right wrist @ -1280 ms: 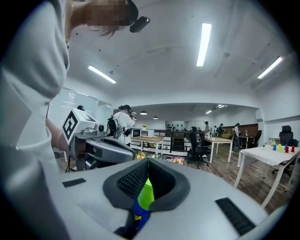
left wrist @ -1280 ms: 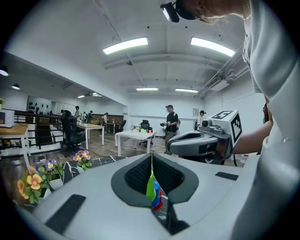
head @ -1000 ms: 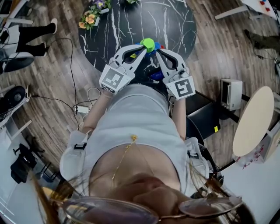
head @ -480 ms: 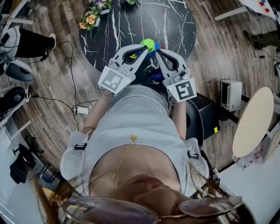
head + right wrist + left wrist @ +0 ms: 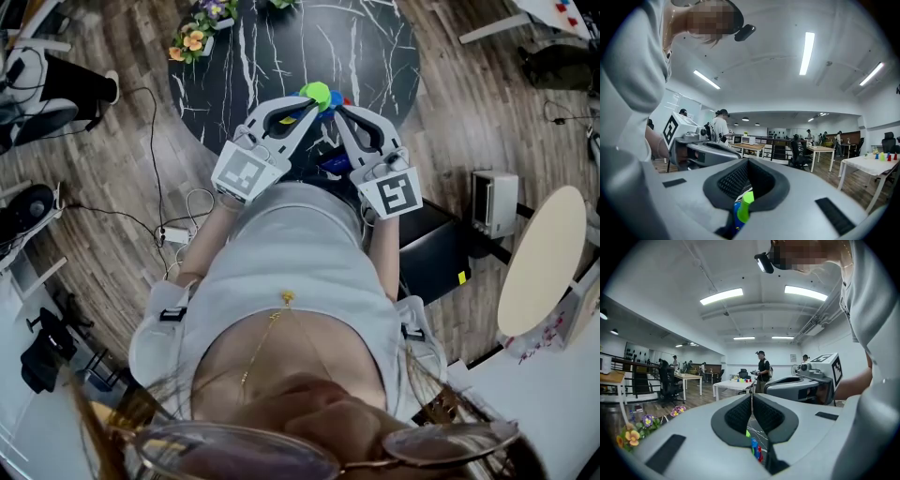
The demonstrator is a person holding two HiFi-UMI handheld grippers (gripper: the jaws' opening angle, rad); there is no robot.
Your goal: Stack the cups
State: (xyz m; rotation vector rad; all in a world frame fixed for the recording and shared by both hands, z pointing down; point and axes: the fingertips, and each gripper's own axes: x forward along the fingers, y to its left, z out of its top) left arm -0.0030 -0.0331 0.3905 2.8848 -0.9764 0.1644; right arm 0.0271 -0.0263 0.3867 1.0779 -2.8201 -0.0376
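A stack of cups, green one (image 5: 317, 93) on top with blue (image 5: 336, 97) and red showing beside it, stands on the black marble table (image 5: 366, 47). Both grippers are raised in front of the person's chest, tips close together just on the near side of the stack. My left gripper (image 5: 305, 106) is shut with nothing between its pads, and so is my right gripper (image 5: 337, 110). In the left gripper view the pads (image 5: 740, 416) meet, and the blue and red cups (image 5: 755, 449) show below them. In the right gripper view the green cup (image 5: 744, 206) shows under the closed jaws.
Artificial flowers (image 5: 192, 39) lie at the table's far left edge. A black seat or box (image 5: 436, 246) stands to the person's right, with a pale round table (image 5: 544, 258) beyond it. Cables and a power strip (image 5: 172, 233) lie on the wood floor. People stand in the room behind (image 5: 762, 371).
Both grippers hold almost still by the stack. Only a person's legs at the upper left of the head view have shifted.
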